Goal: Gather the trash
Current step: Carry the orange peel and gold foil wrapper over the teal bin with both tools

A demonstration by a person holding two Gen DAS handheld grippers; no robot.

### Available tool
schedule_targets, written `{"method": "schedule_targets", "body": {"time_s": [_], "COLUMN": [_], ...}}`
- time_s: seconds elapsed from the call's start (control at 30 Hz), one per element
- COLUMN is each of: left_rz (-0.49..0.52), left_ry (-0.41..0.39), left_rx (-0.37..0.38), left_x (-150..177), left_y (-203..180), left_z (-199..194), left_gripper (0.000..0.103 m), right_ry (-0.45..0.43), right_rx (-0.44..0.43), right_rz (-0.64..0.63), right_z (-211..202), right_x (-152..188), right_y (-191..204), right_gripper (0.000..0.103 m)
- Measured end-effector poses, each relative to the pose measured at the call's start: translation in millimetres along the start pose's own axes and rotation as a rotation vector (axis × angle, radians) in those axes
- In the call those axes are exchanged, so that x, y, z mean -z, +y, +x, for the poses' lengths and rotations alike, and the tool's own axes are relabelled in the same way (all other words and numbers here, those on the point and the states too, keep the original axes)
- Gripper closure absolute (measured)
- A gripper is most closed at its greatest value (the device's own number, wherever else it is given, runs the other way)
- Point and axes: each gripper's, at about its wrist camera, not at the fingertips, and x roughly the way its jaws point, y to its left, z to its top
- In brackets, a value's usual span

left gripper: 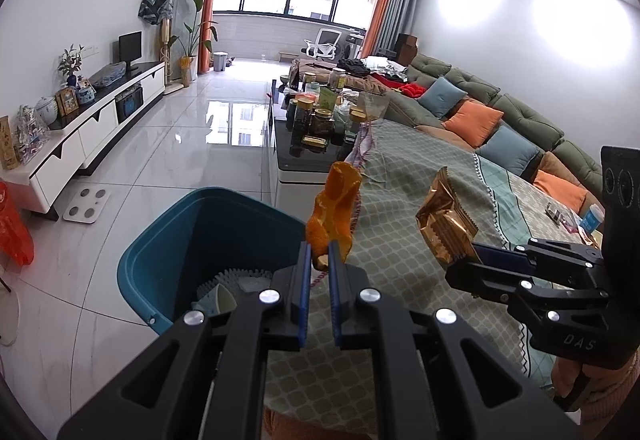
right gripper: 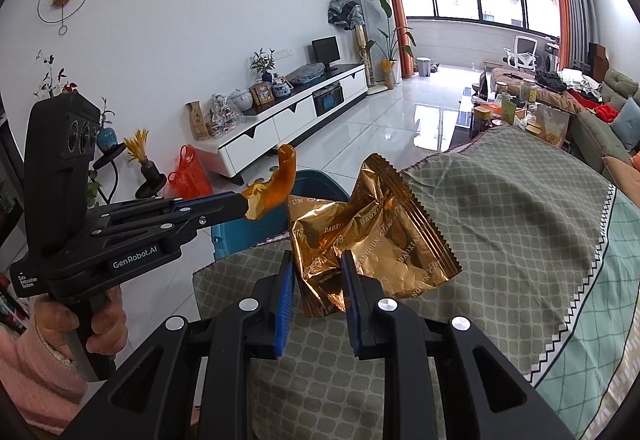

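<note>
Your left gripper [left gripper: 320,252] has its fingers [left gripper: 305,264] pinched narrow on an orange peel [left gripper: 334,212], which stands up from the tips. From the right wrist view the same gripper [right gripper: 246,206] reaches in from the left with the peel [right gripper: 276,188] curling upward off its end. The peel sits just past the near left edge of the surface, close to the rim of the blue trash bin [left gripper: 160,240] on the floor, which already has some pale rubbish at its bottom.

Your right gripper [right gripper: 318,272] has its fingers [right gripper: 285,280] closed on a crumpled gold foil wrapper [right gripper: 360,240], gripped at its lower left corner while the rest fans out up and to the right. In the left wrist view that gripper [left gripper: 472,260] comes in from the right, holding the wrapper [left gripper: 444,220] above the green patterned tablecloth [left gripper: 400,180].

The cloth-covered surface [right gripper: 500,220] runs away to the right. Farther off stands a dark coffee table [left gripper: 292,156] crowded with jars, and a green sofa [left gripper: 480,96] with orange and blue cushions lines the right wall.
</note>
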Motion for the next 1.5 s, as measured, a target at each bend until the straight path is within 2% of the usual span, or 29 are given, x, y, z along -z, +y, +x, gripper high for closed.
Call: {"method": "schedule_targets", "body": {"time_s": [1.5], "left_rz": [-0.069], "left_ry": [-0.008], "left_rx": [-0.077], "left_x": [-1], "left_y": [23], "left_z": [8], "left_gripper": [0.093], "right_ry": [0.048], "right_rx": [-0.050], "right_rz": [-0.099], "right_z": [32], "right_x": [-22], "right_y": [31], "right_gripper": [0.080]}}
